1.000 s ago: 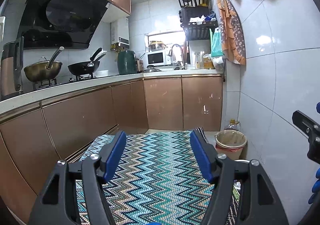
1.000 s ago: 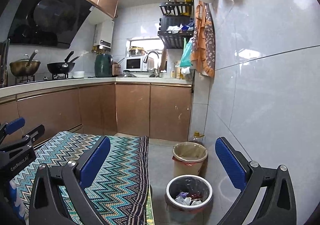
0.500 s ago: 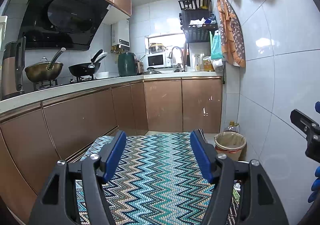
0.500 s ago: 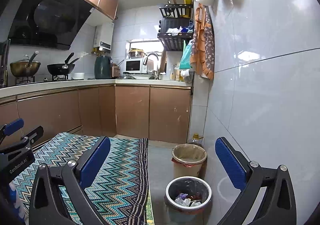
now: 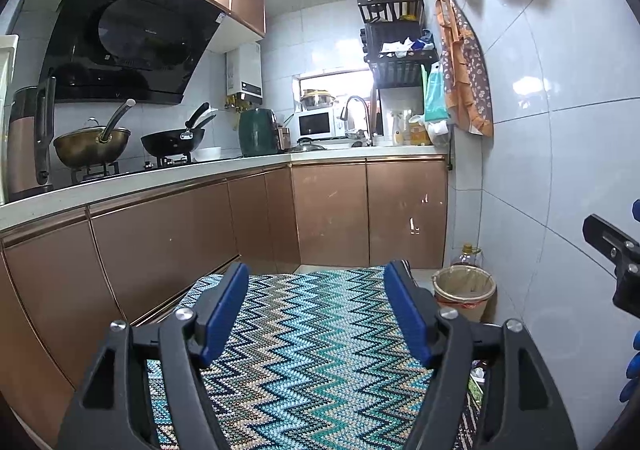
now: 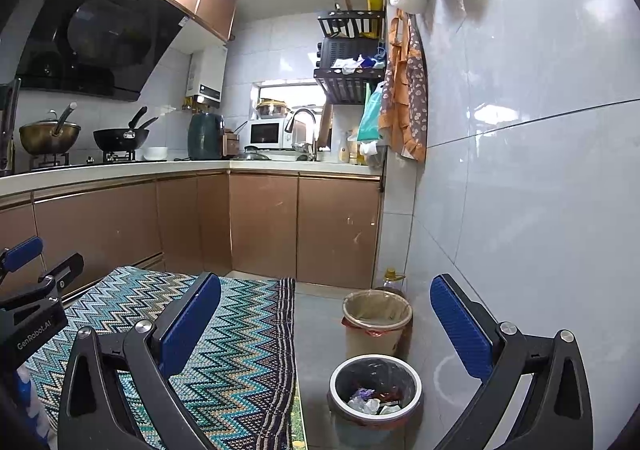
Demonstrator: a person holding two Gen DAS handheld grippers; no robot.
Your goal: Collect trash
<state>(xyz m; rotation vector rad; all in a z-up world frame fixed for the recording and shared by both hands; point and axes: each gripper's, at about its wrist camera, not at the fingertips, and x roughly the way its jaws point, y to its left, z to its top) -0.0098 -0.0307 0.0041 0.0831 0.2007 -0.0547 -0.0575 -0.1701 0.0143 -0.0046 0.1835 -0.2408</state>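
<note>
A round bin [image 6: 375, 390] with a dark liner and a metal rim stands on the floor by the right wall; it holds crumpled trash [image 6: 370, 402]. Behind it stands a tan bin [image 6: 376, 320] with a beige liner, which also shows in the left wrist view [image 5: 465, 290]. My right gripper [image 6: 326, 324] is open and empty, above and in front of the two bins. My left gripper [image 5: 316, 312] is open and empty, over the zigzag rug [image 5: 304, 346]. The left gripper shows at the left edge of the right wrist view [image 6: 32, 290].
Brown cabinets [image 6: 264, 226] under an L-shaped counter run along the left and back. Pans [image 5: 172, 139] sit on the stove. The tiled wall [image 6: 520, 209] is close on the right. An oil bottle [image 6: 394, 278] stands in the corner behind the bins.
Both views have tilted up slightly, so the bins sit a little lower in frame. Both grippers stay open and empty.
</note>
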